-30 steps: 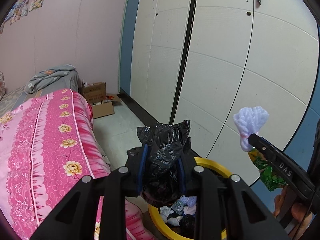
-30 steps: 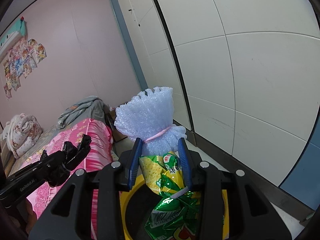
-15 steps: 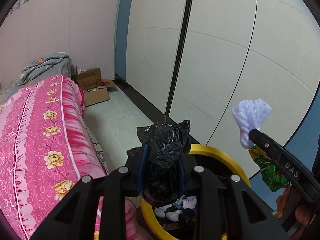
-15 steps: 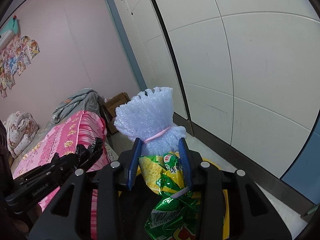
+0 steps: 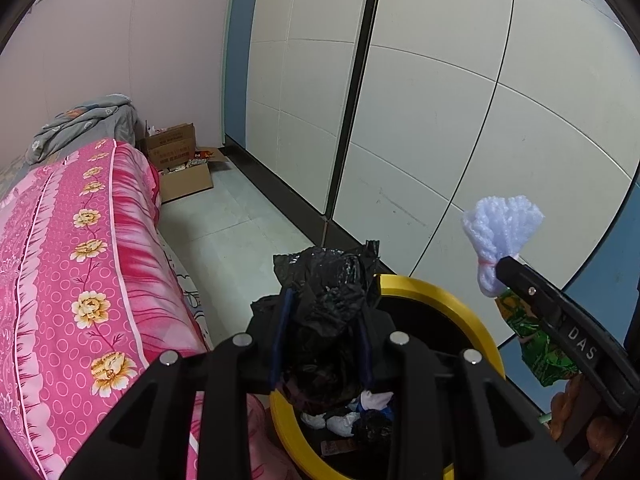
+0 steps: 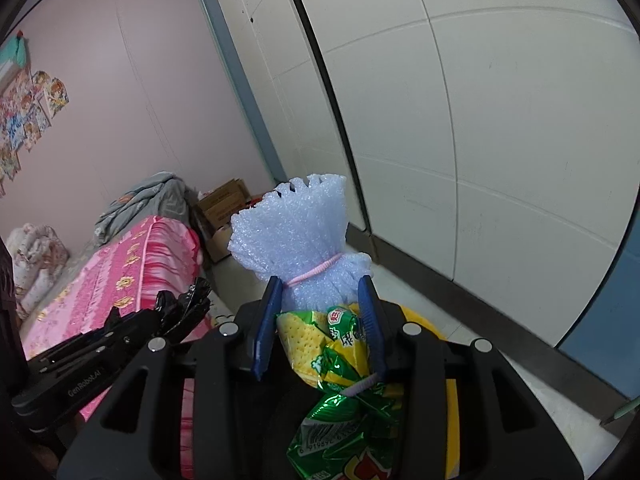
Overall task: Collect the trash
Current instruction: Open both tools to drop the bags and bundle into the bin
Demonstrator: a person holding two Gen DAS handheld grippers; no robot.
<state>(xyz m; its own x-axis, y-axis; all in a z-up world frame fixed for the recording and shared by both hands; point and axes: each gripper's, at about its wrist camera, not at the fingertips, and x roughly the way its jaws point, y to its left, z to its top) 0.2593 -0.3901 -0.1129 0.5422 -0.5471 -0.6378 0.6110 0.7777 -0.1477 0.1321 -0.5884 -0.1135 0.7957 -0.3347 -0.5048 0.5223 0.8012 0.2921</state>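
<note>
Left wrist view, two grippers, left gripper [image 5: 322,332] gripping one black bag [image 5: 326,280], right gripper [image 6: 320,320] two wrappers [image 6: 336,364], one yellow bin [image 5: 440,296].

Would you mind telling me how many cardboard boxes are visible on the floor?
2, both at the bed's far end: a closed brown cardboard box against the pink wall, and an open brown cardboard box before it. Others may be hidden.

Crinkled glossy black plastic bag [image 5: 326,280], dimpled matt foam wrap [image 6: 296,232], shiny foil wrapper [image 6: 344,416] above the smooth yellow plastic bin [image 5: 440,296]
</note>
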